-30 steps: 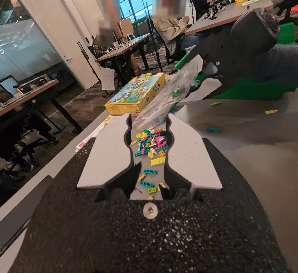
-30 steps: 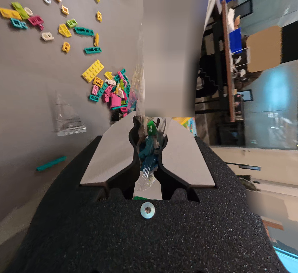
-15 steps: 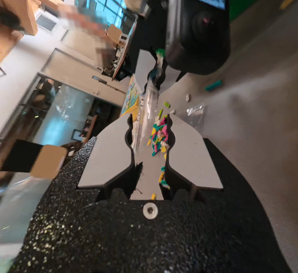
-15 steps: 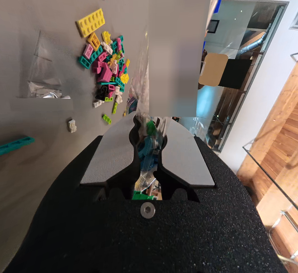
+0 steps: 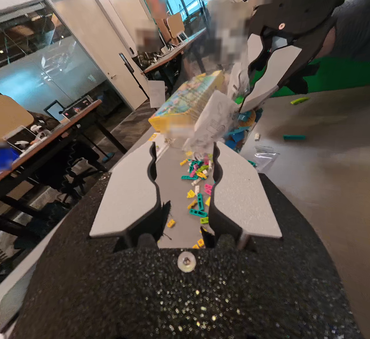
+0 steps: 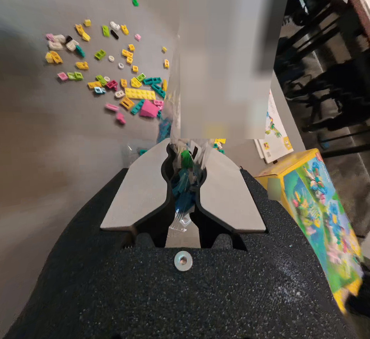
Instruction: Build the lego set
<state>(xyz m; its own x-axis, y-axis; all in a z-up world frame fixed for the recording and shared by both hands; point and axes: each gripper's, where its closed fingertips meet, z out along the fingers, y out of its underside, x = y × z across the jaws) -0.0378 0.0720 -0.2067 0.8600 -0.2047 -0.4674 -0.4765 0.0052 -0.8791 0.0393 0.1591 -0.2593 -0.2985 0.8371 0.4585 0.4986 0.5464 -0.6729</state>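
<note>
1. My right claw (image 6: 185, 171) is clamped on a crinkly clear plastic bag (image 6: 183, 187) of blue and green pieces, held above the grey tabletop (image 6: 60, 149).
2. My left claw (image 5: 183, 167) is spread apart, holding nothing.
3. Small, hard, glossy loose bricks (image 6: 128, 89) lie scattered below; the yellow cardboard box (image 6: 312, 199) sits near.
4. I judge we're emptying bags; next, the left claw pinches the bag's free end and tears.

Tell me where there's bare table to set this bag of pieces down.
Bare grey table lies right of the empty clear bag, below the lone teal bar. Crowded: the loose bricks between the left gripper jaws, and the yellow box behind. The right gripper holds the bag of pieces.
</note>
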